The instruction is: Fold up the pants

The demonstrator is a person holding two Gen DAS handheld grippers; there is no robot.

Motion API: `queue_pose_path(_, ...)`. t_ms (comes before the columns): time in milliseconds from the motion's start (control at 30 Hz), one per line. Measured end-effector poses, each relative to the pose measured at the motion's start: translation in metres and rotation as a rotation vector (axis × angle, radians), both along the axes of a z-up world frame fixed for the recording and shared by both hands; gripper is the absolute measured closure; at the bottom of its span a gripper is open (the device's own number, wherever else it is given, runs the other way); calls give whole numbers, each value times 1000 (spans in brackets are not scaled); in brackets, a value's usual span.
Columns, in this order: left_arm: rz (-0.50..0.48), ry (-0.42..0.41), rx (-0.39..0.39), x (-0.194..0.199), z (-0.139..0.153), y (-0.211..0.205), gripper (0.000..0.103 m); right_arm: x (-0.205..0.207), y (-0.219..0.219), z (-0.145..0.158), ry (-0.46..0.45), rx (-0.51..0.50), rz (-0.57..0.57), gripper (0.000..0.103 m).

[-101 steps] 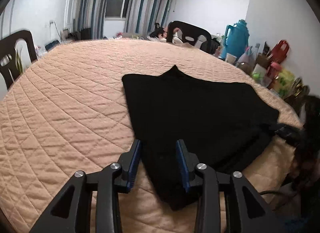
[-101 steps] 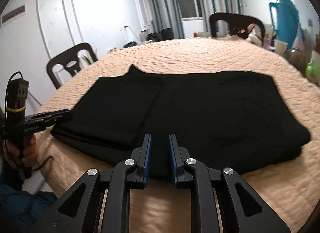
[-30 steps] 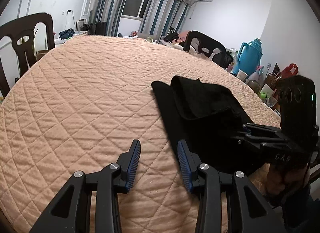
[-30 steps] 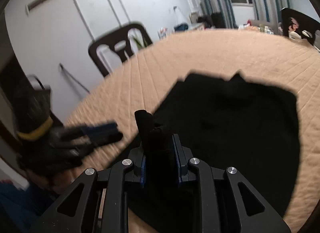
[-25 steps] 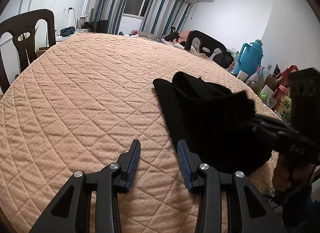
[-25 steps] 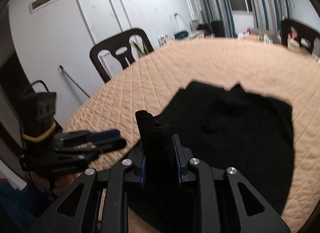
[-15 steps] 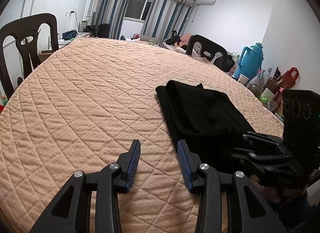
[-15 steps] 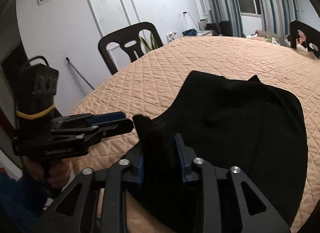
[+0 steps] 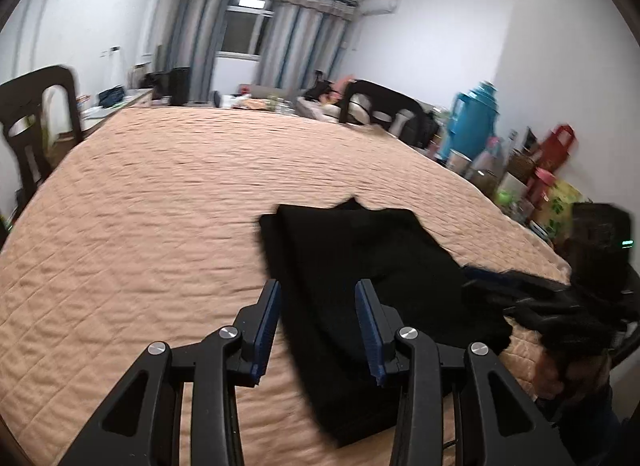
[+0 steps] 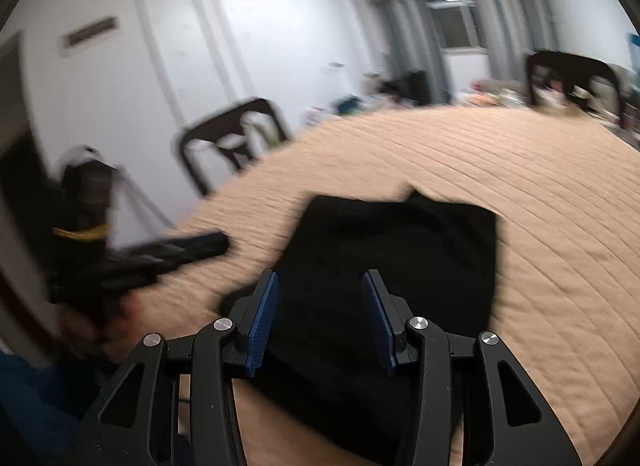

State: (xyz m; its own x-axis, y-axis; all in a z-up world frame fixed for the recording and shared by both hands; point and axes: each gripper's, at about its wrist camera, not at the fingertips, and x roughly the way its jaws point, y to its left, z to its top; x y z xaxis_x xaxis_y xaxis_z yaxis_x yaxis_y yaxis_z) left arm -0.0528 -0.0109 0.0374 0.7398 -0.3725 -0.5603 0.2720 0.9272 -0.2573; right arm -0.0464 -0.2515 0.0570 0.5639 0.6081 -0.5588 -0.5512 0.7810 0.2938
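Observation:
The black pants (image 9: 360, 278) lie folded into a narrow stack on the peach quilted table cover (image 9: 140, 225), near its front edge. My left gripper (image 9: 318, 326) is open and empty, just above the near left part of the pants. My right gripper (image 10: 320, 326) is open and empty, over the near end of the pants (image 10: 392, 266). The right gripper also shows blurred at the right of the left wrist view (image 9: 520, 298). The left gripper shows blurred at the left of the right wrist view (image 10: 180, 250).
Dark chairs stand around the table (image 9: 32, 133) (image 9: 380, 105) (image 10: 232, 137). A blue thermos (image 9: 472, 121), a red bag (image 9: 556, 145) and several small items crowd the right side by the wall. The table's front edge is close below both grippers.
My right gripper has let go of the pants fold and opened; the fold now lies flat on the stack. My left gripper has moved right, over the pants. Both views are blurred by motion.

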Motion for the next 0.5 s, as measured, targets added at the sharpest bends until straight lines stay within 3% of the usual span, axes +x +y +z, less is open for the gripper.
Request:
queue_pose_path(67,-46,8,20,4,-3,-16,62,5,-3,-19,69,-66,-19,66)
queue_pose_path(167,-97,51,64,7,-19,-32,62,-5,-3,-20,41,-82,9,66)
queue_pose_path(267,-78,28,126,1,-26,-32,61,-5,-13,-14,41,-58,7,66)
queue_pose_path(367,-69,61,97,5,-24,-22,60,7,-25,-9,41,-41,-43,66)
queue_pose_path(500,-48,63,130,21,-16,-22,60,29,-20,4,12,-45,-52,66)
